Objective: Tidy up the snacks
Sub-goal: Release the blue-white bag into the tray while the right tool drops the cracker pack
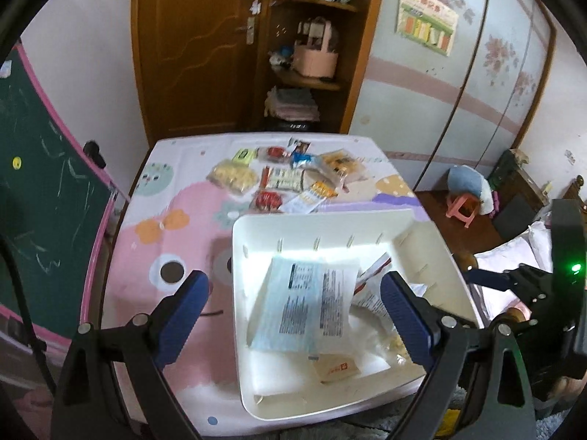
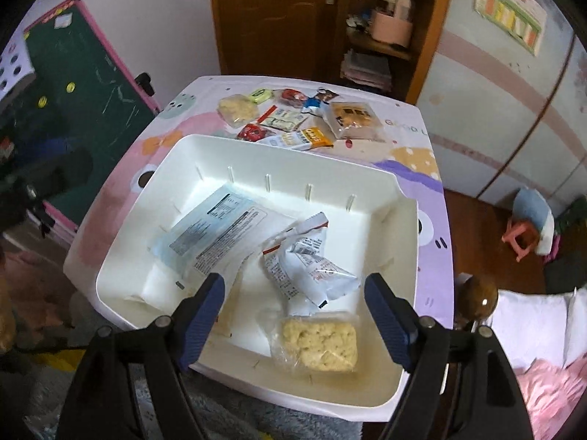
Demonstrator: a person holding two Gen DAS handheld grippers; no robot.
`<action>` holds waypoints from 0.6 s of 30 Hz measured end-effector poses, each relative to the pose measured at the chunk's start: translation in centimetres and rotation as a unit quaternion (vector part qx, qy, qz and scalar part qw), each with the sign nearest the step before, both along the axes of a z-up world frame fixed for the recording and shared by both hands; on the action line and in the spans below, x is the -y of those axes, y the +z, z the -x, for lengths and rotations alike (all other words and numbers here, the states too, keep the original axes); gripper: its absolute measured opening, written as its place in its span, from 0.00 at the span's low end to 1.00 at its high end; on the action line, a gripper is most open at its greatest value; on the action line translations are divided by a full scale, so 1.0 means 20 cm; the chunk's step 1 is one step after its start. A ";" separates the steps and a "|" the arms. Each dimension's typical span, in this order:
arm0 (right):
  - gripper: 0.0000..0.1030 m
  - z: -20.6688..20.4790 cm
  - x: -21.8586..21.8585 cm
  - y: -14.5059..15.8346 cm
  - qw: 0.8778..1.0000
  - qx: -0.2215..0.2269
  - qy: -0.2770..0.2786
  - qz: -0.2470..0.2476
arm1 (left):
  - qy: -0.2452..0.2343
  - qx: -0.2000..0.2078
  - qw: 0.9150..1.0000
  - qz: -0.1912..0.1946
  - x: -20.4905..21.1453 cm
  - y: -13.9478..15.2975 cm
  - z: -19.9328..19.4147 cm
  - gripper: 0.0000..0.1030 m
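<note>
Hovering over one white bin [image 2: 396,198], left tool [image 1: 295,315] and right tool [image 2: 295,317] both released, grasping nothing. Below them, four packets [image 2: 312,267] in the bin; ahead, roughly ten snacks [image 2: 290,117] on the surface [image 2: 429,183]. Risk: reaching forward could snag the bin's rim.

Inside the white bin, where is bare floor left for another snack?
The white bin is bare along its far wall, behind the blue packet and white sachets. Its near side is crowded, with the rice cracker pack there.
</note>
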State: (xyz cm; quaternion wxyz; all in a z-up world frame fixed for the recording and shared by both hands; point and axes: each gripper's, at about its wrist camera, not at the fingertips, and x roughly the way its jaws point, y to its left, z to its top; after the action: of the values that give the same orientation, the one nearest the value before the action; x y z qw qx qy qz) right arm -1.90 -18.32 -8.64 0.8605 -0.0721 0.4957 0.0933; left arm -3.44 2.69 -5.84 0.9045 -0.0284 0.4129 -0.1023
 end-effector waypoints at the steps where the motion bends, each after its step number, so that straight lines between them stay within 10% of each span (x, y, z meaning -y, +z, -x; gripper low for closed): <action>1: 0.77 0.00 0.01 0.00 1.000 -0.002 -0.004 -0.002 | 0.003 -0.005 1.000 -0.002 0.00 -0.01 -0.01 0.91; 18: 0.77 -0.03 0.02 -0.07 0.999 -0.032 -0.008 -0.019 | 0.021 -0.035 0.999 -0.013 -0.01 -0.10 -0.08 0.91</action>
State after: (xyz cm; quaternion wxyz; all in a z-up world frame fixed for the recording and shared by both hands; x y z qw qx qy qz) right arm -1.31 -18.70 -10.08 0.8462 -0.0484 0.5215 0.0979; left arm -1.79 2.91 -7.77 0.8920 -0.0291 0.4445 -0.0768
